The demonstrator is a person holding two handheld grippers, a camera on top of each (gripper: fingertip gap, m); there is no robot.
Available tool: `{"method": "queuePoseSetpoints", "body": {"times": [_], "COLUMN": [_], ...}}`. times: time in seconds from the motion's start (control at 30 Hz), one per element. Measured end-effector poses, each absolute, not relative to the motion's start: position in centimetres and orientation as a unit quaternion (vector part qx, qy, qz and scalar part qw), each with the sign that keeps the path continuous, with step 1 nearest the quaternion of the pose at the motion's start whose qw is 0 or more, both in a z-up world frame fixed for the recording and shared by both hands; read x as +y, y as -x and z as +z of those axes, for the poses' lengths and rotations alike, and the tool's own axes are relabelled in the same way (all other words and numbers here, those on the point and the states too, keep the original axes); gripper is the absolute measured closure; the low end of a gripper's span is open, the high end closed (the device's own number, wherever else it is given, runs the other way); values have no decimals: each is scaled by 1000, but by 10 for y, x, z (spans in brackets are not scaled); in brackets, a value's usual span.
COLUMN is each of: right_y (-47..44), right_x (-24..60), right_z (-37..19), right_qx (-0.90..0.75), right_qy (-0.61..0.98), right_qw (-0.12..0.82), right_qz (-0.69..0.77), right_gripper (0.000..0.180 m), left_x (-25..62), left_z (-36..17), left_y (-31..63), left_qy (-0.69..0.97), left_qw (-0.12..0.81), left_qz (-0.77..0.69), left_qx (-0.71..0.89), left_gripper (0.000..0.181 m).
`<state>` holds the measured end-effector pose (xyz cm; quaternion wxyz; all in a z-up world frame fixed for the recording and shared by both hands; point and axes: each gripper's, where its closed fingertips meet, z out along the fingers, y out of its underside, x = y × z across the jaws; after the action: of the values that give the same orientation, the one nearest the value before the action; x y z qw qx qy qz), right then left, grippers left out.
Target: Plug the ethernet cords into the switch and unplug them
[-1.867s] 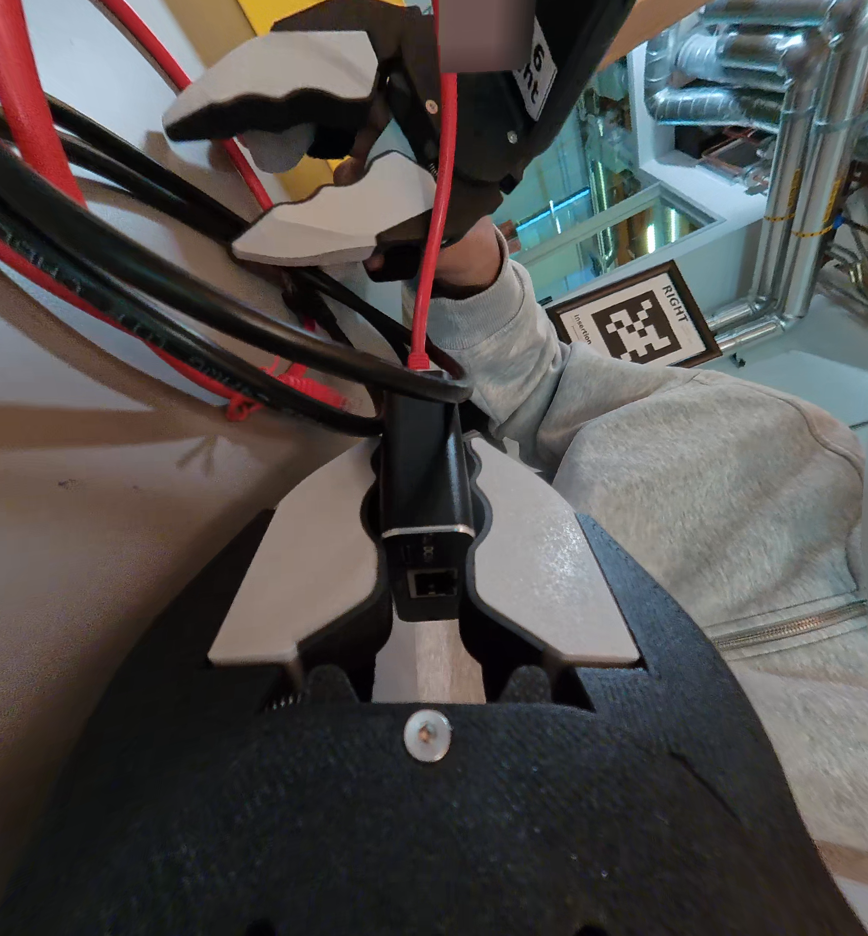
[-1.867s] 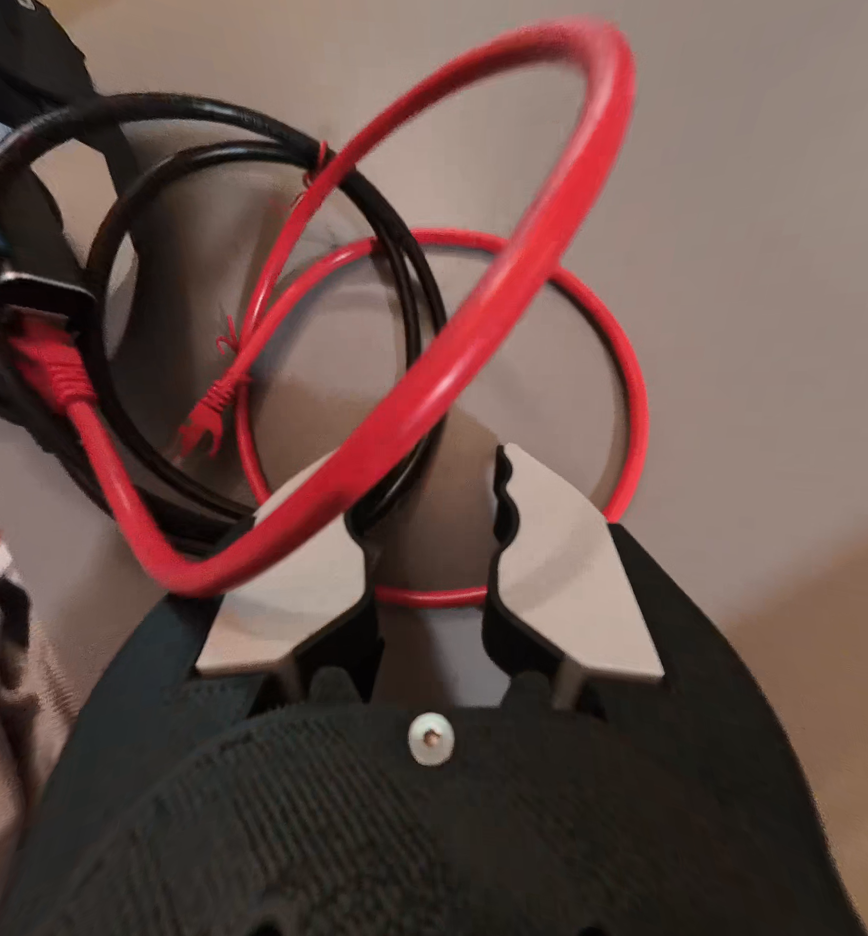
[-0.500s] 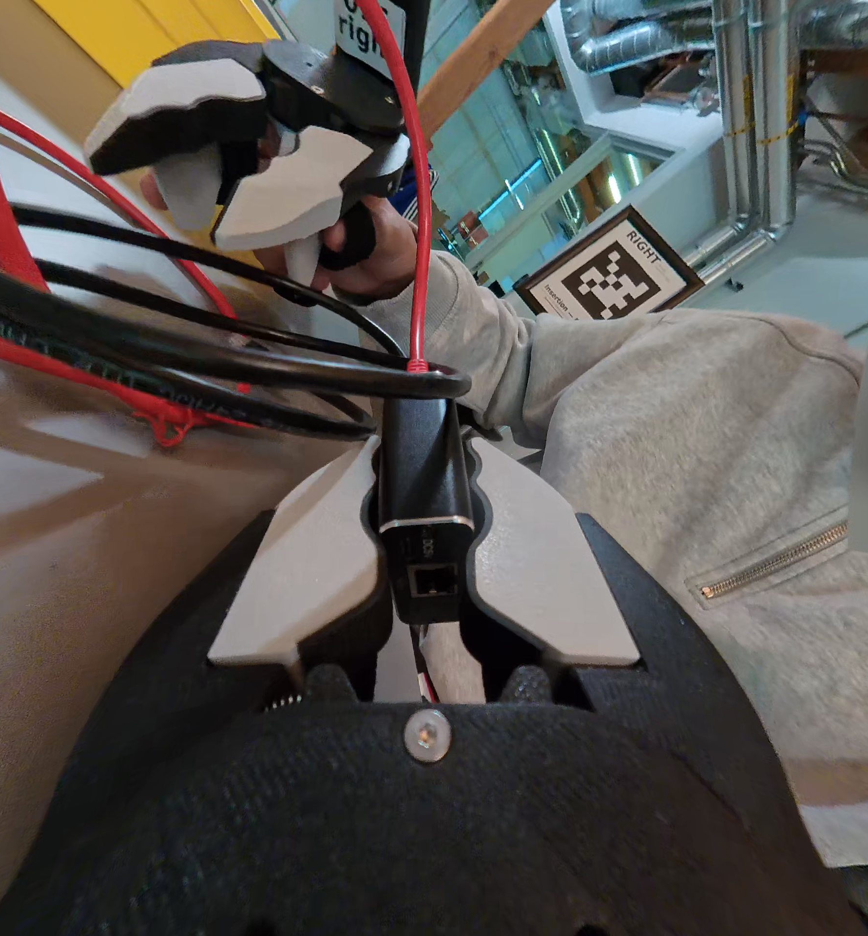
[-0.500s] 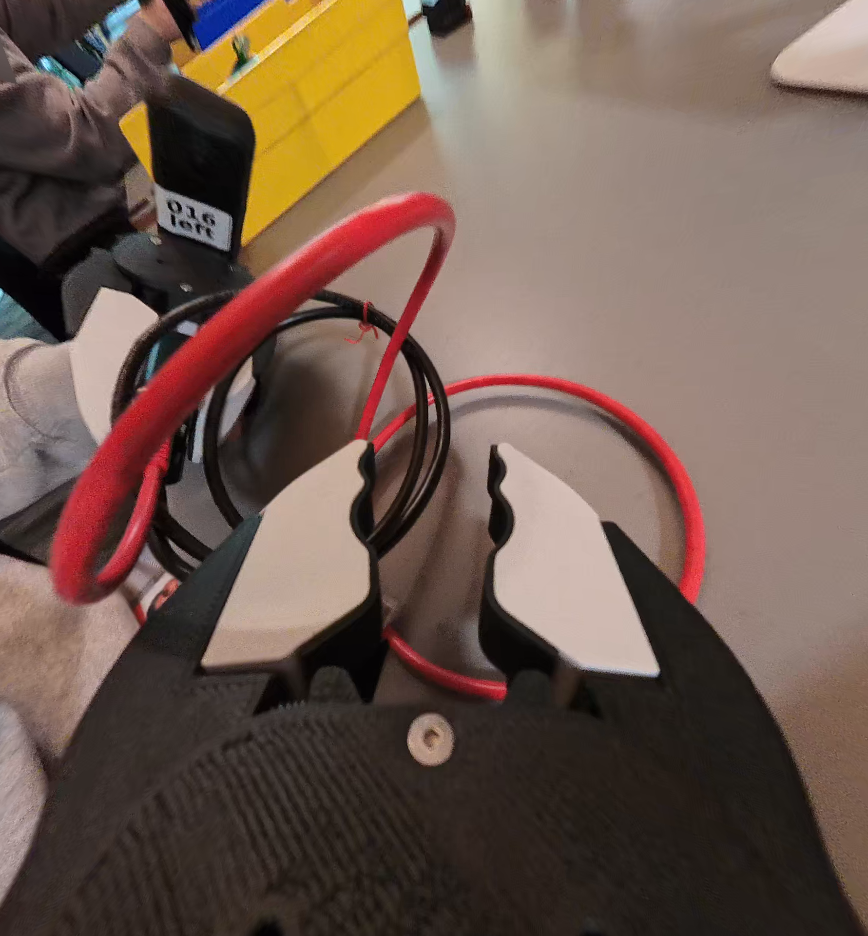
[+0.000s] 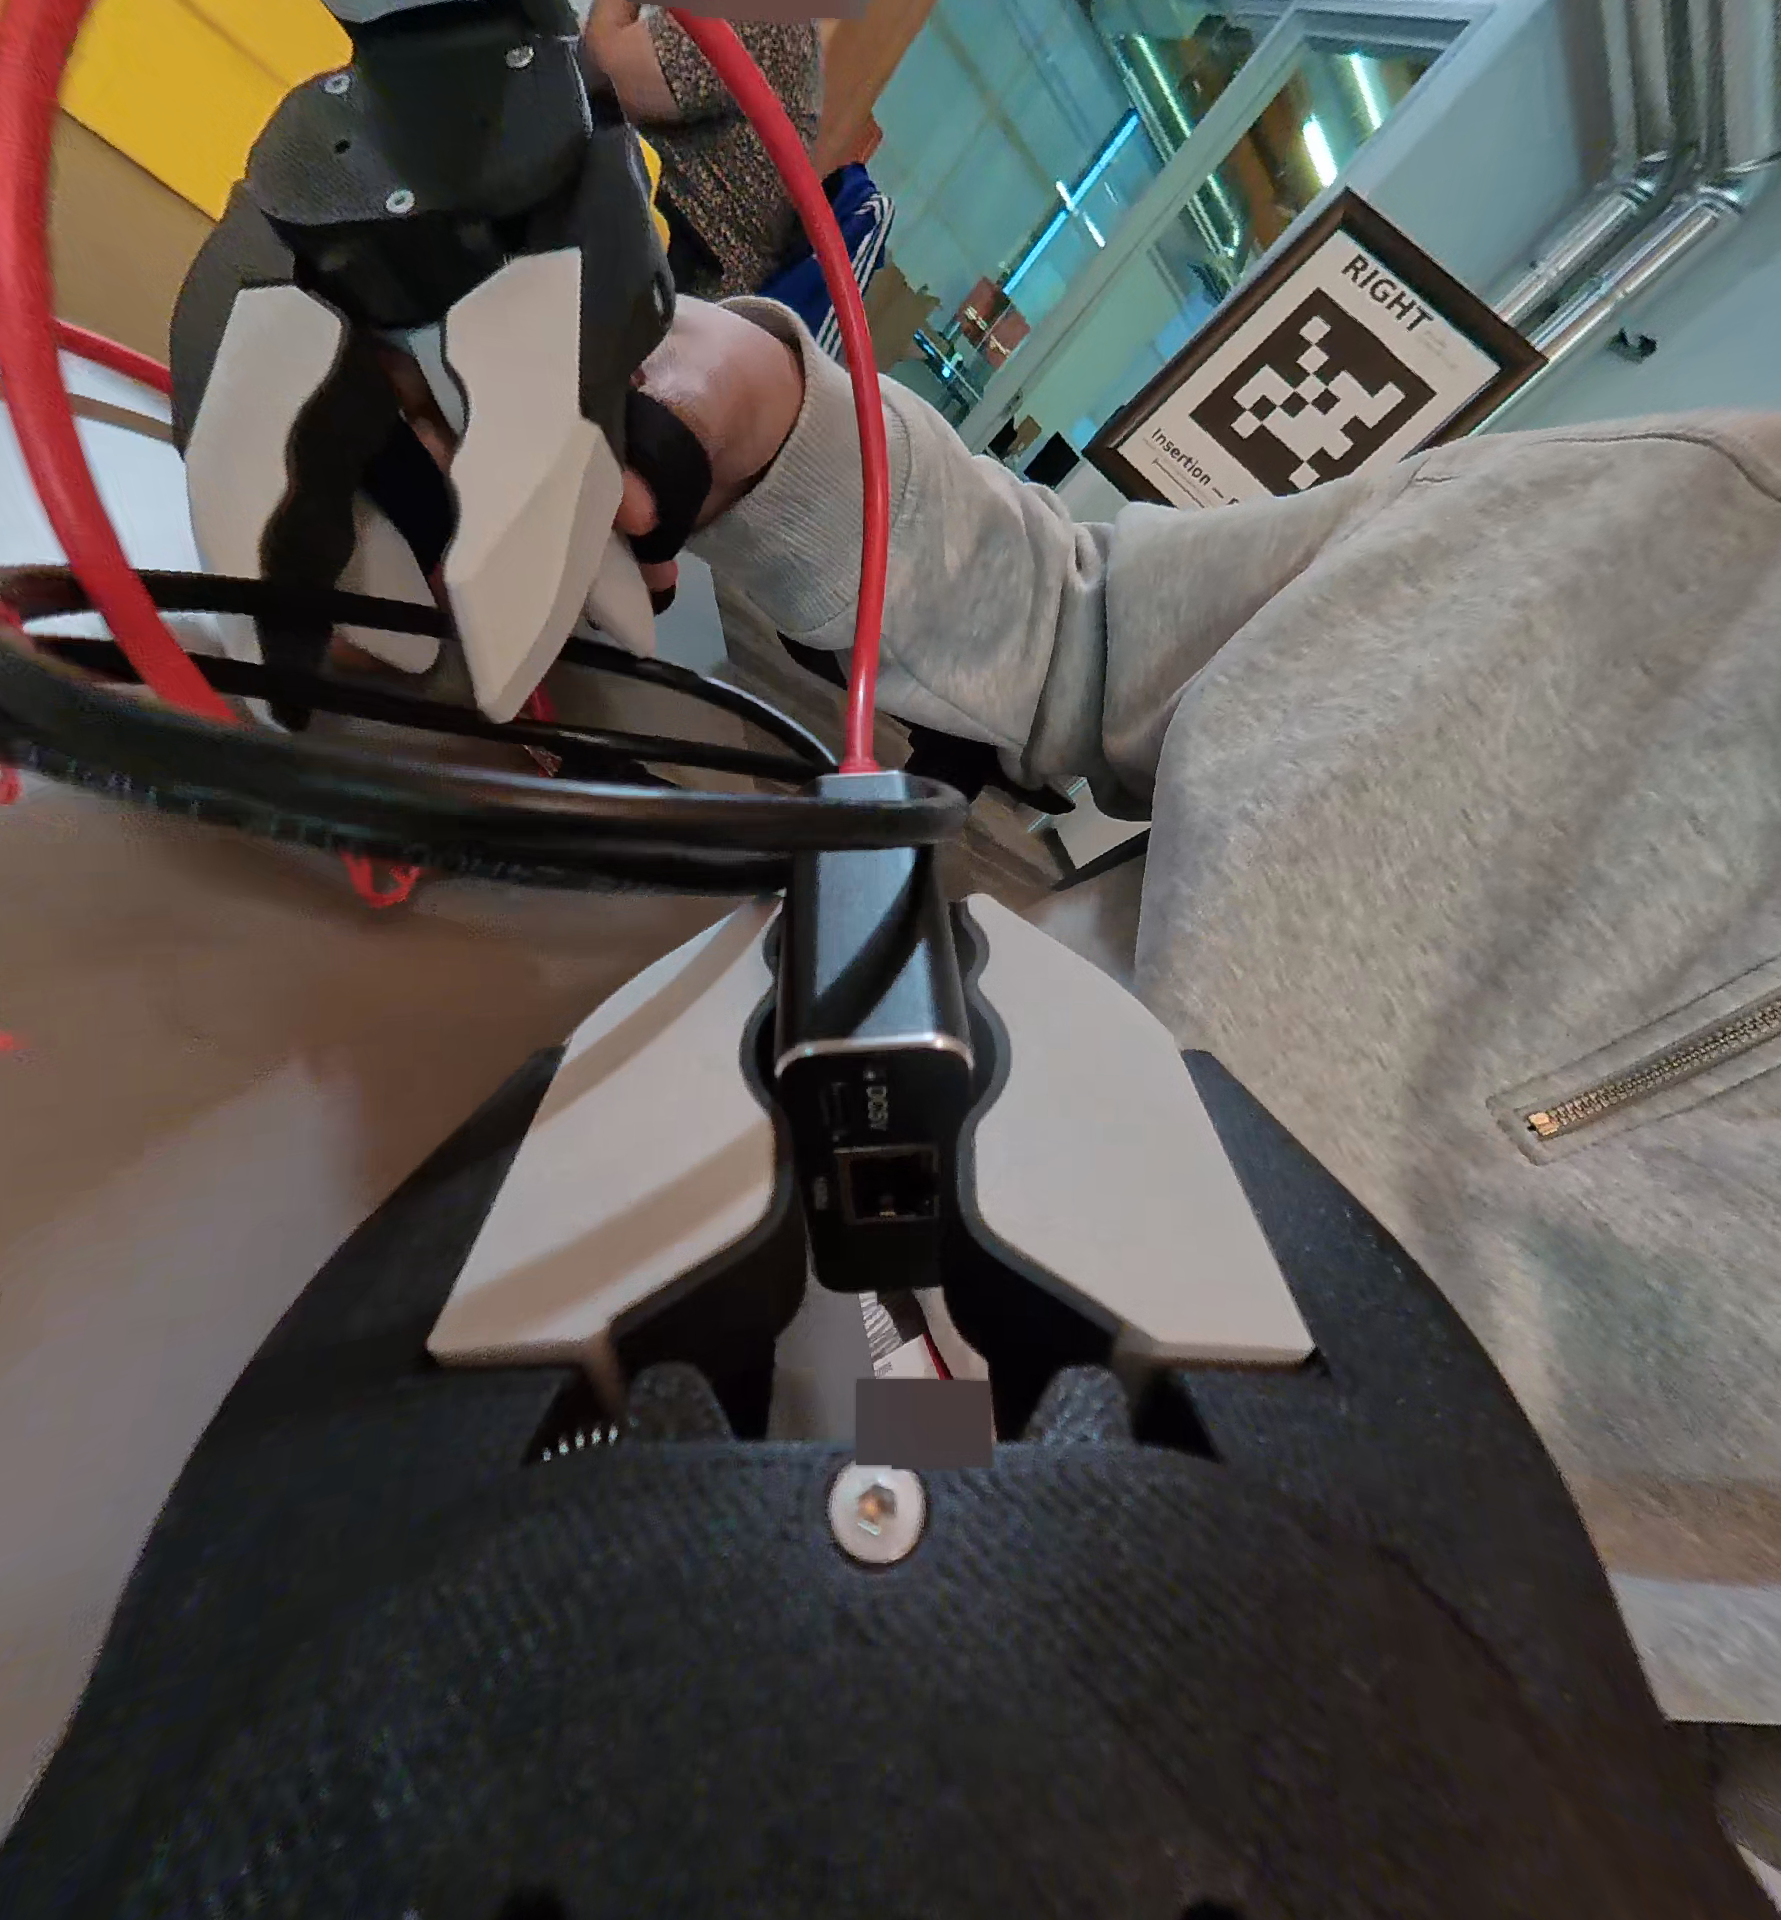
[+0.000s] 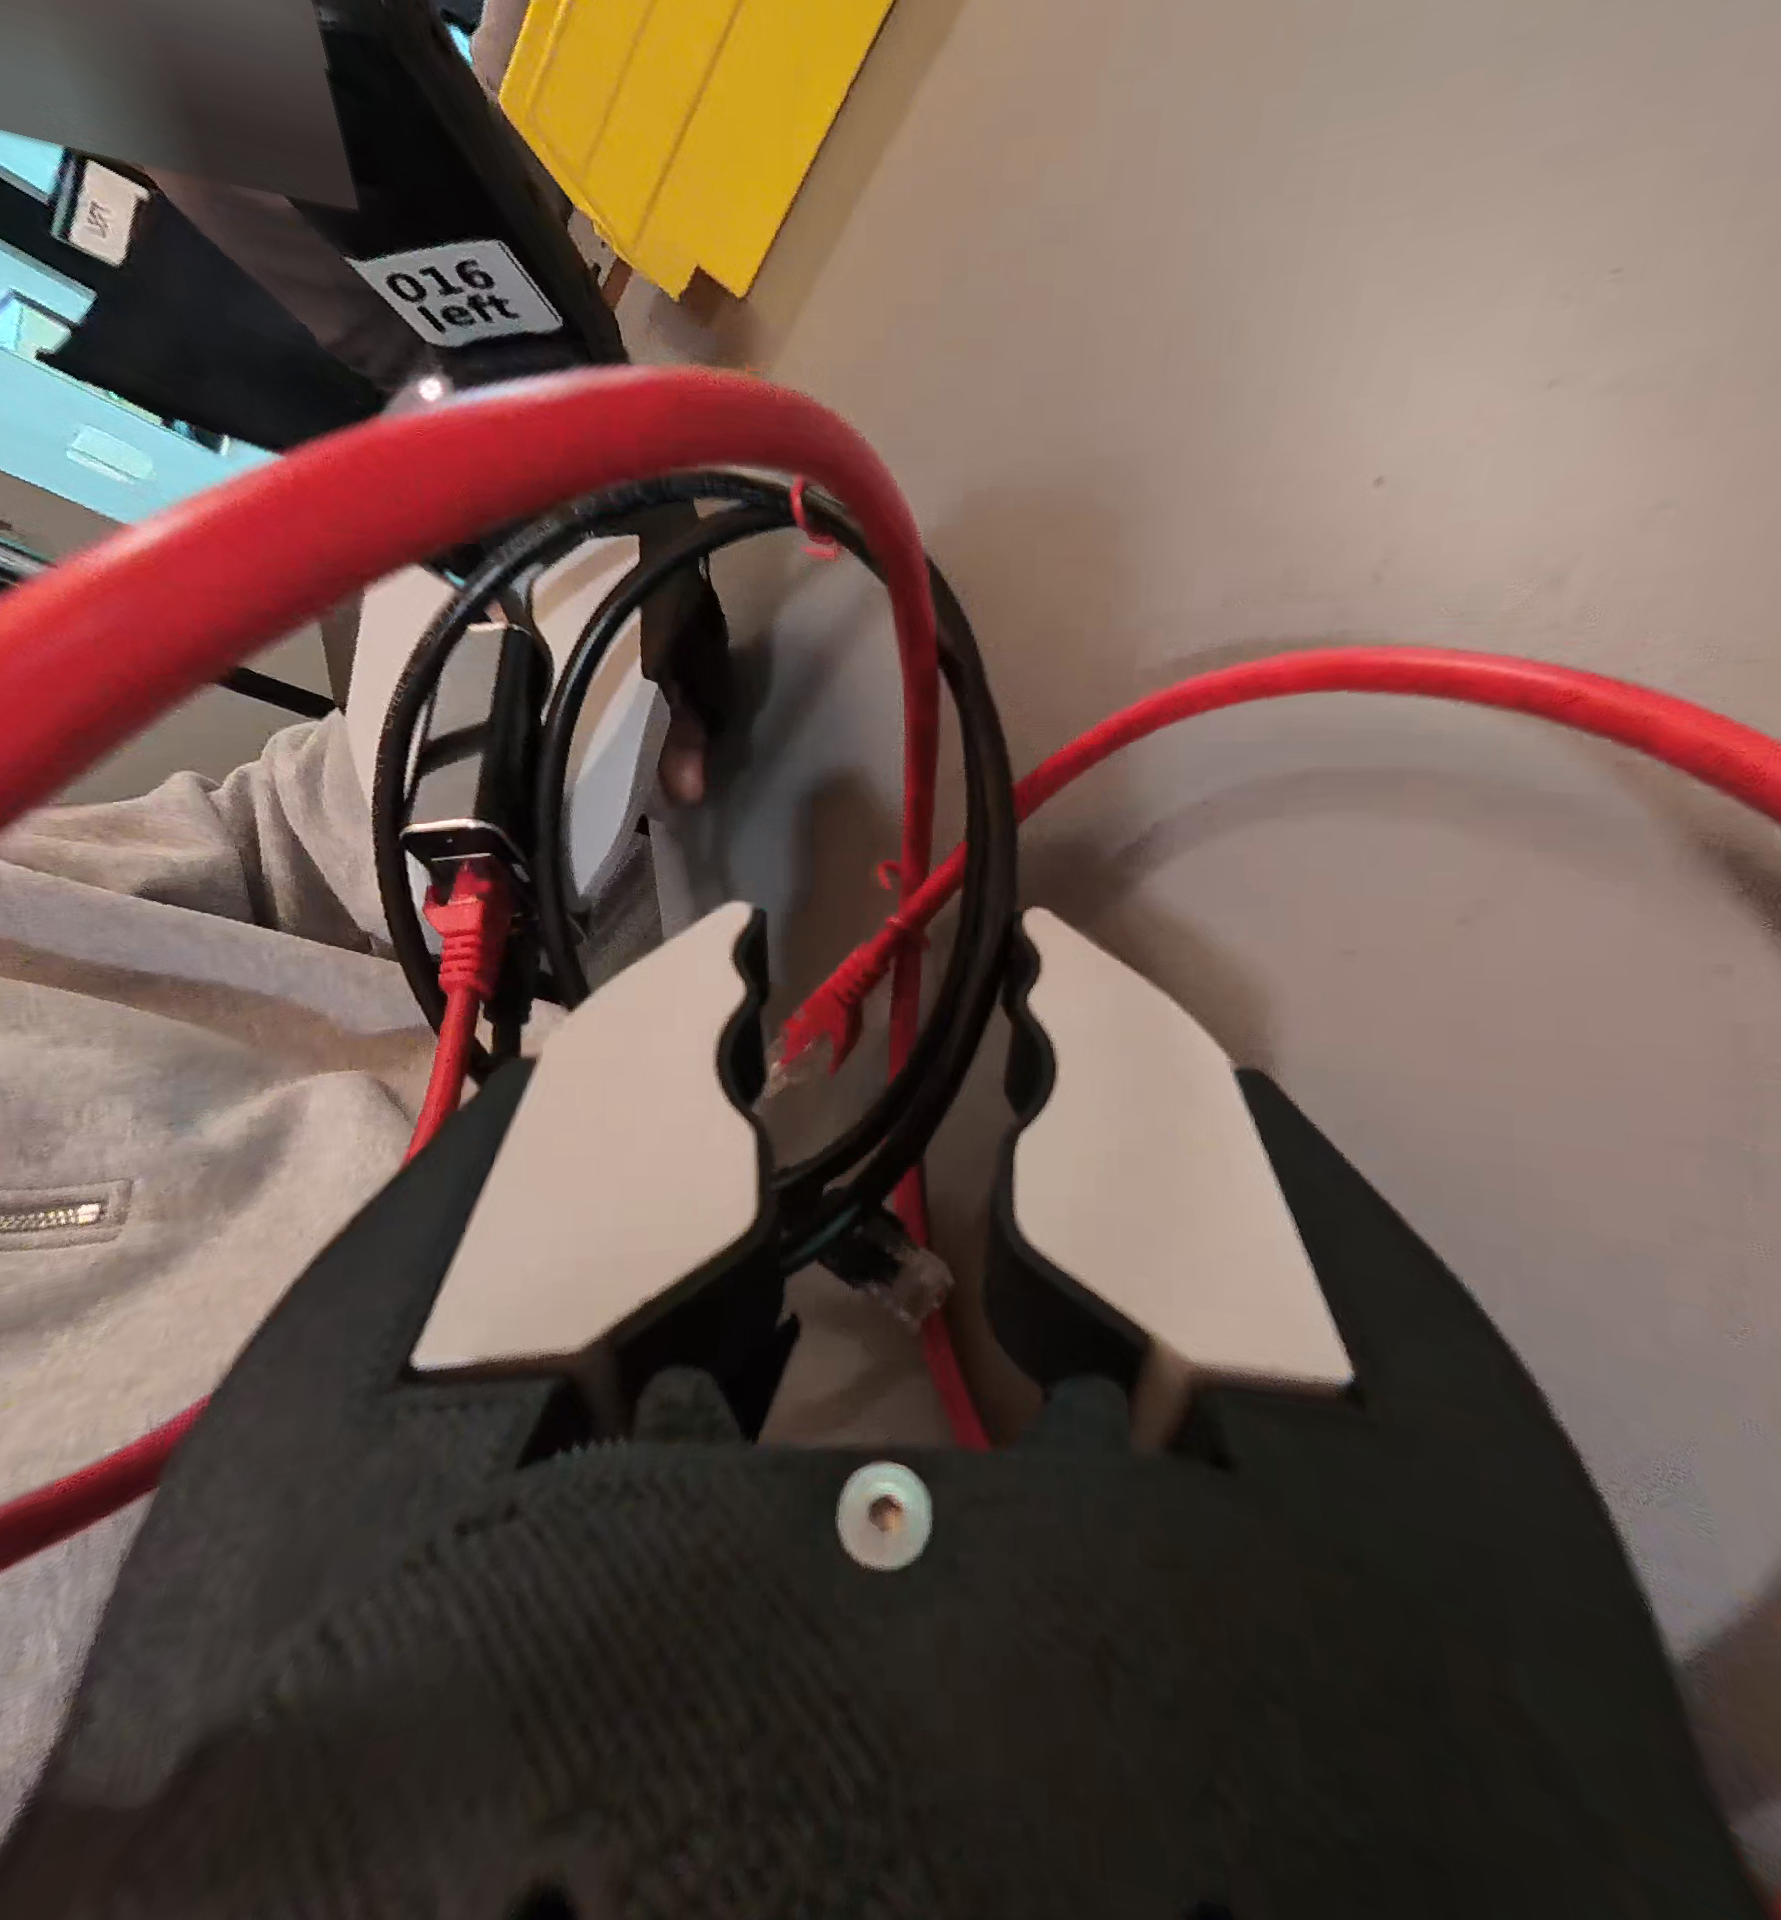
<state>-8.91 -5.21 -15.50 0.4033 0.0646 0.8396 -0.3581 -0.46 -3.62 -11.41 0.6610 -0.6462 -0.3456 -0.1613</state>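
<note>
In the left wrist view, the coiled black cord (image 5: 366, 800) loops across from the left edge and rings the far end of the switch (image 5: 870, 997), a small black box clamped upright between the fingers of the left tool (image 5: 870, 935). A thin red cord (image 5: 855, 416) is plugged into the switch's far end. The right tool (image 5: 418, 582) hangs above the coil.

In the right wrist view, the right tool (image 6: 881, 997) stands apart over the grey bench (image 6: 1385, 416); a loose red plug (image 6: 824, 1018) lies between its fingers, touching neither, with the black coil passing through the gap.

Framed marker sign (image 5: 1317, 358) (tilted), yellow cabinet (image 6: 694, 125).
</note>
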Motion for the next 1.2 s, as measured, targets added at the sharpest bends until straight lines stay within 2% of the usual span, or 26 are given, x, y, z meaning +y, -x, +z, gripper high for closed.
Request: {"method": "queuePoseSetpoints", "body": {"times": [0.17, 0.27, 0.47, 0.63, 0.87, 1.0, 1.07, 1.13, 1.2], "right_y": [95, 109, 134, 141, 130, 121, 118, 114, 111], "right_x": [-50, -54, -55, -56, -51, -46, -42, -38, -37], "right_z": [-152, -133, -106, -82, -51, -36, -29, -22, -21], "right_qx": [824, 788, 748, 694, 641, 606, 589, 576, 577], "right_qy": [-78, -99, -113, -115, -52, -25, -10, 1, 10], "right_qw": [428, 445, 423, 442, 445, 479, 491, 499, 498], "right_qz": [-363, -413, -499, -557, -624, -635, -642, -647, -647], "right_gripper": [172, 175, 175, 175, 174, 159, 157, 147, 144], "left_x": [-43, -48, -72, -92, -103, -108, -109, -111, -111], "left_z": [-109, -112, -115, -111, -108, -106, -105, -104, -103], "left_y": [8, 16, 38, 49, 53, 54, 54, 55, 54], "left_qy": [621, 607, 533, 457, 409, 391, 385, 381, 379], "left_qw": [681, 679, 697, 722, 738, 746, 749, 751, 753], "left_qz": [-163, -161, -152, -168, -184, -189, -191, -191, -195], "left_qx": [-352, -380, -454, -491, -505, -506, -504, -505, -501], "left_gripper": [154, 155, 155, 156, 155, 154, 154, 155, 155]}}
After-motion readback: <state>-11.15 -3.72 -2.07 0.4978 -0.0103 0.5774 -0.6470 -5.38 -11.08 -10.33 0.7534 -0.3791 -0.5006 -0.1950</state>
